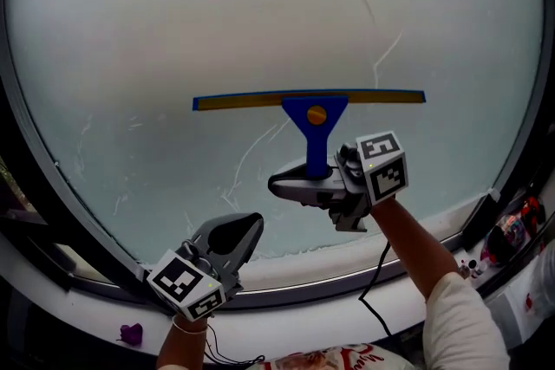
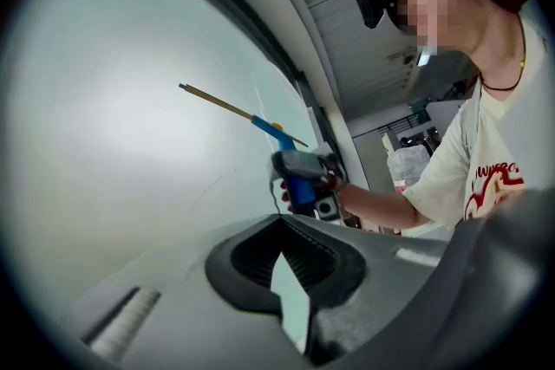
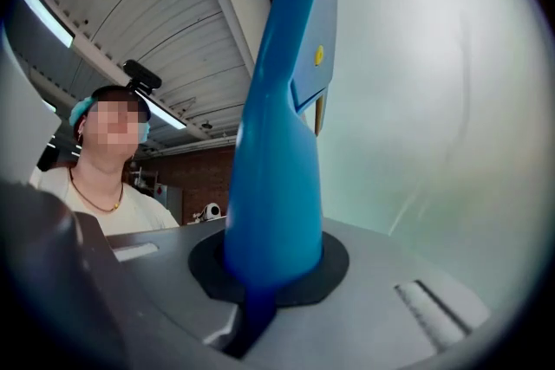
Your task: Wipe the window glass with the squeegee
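Clamping squeegee (image 1: 314,119) handle, R tool (image 1: 314,179) holds blade on window glass (image 1: 173,30); L tool (image 1: 232,231) closed, empty.

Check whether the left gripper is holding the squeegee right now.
No, the squeegee is clamped by its handle in the right gripper, while the left gripper below it holds nothing.

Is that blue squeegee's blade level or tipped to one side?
Level: the squeegee blade runs straight across the window glass in the head view, handle pointing down into the right gripper.
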